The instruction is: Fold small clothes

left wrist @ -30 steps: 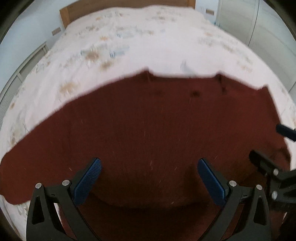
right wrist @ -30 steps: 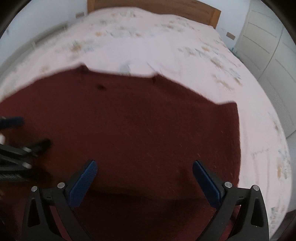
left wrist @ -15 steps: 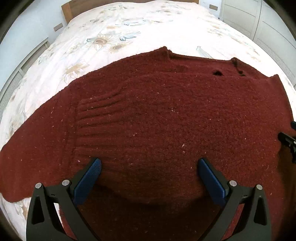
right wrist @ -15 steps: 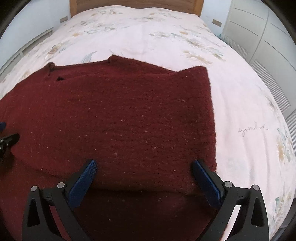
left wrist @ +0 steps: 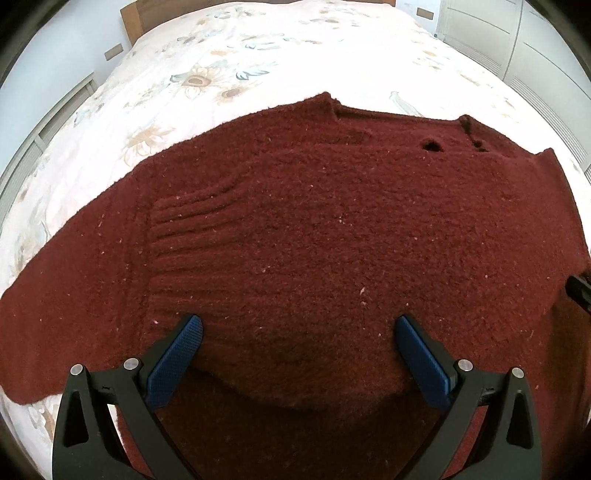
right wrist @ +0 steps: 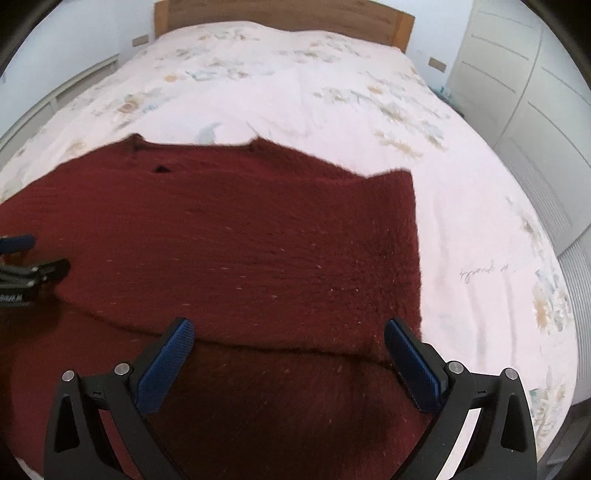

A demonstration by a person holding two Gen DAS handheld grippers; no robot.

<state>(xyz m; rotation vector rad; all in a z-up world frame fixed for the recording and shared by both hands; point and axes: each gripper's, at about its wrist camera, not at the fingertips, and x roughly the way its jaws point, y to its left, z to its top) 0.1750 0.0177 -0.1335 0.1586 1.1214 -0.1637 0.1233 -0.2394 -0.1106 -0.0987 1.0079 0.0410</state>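
Your left tongs (left wrist: 298, 334) are spread wide, pinching nothing, and hang just above the sweater (left wrist: 332, 229). The sweater is dark red knit and lies flat on the bed (left wrist: 258, 59), spread across its near half. From the left view, one sleeve runs out to the left edge of the frame, and a ribbed patch (left wrist: 184, 229) shows just left of the middle. The collar (left wrist: 399, 118) points toward the headboard (left wrist: 131, 18), with a small dark hole (left wrist: 433, 145) just below it on the right. A folded edge of knit crosses just in front of your left tongs, lying on another layer of the same red cloth nearer the camera. At the far right edge of this view a black tip of your other tool (left wrist: 580, 290) shows over the sweater.

Your right tongs (right wrist: 286, 332) are spread wide as well, with nothing between them, over the sweater (right wrist: 240, 240). The same folded edge runs between the two blue pads (right wrist: 166, 365). The sweater's right side ends in a straight edge, and the flowered bedcover (right wrist: 480, 221) lies bare beyond it. The right view is somewhat blurred. A wardrobe (right wrist: 535, 92) stands to the right of the bed.
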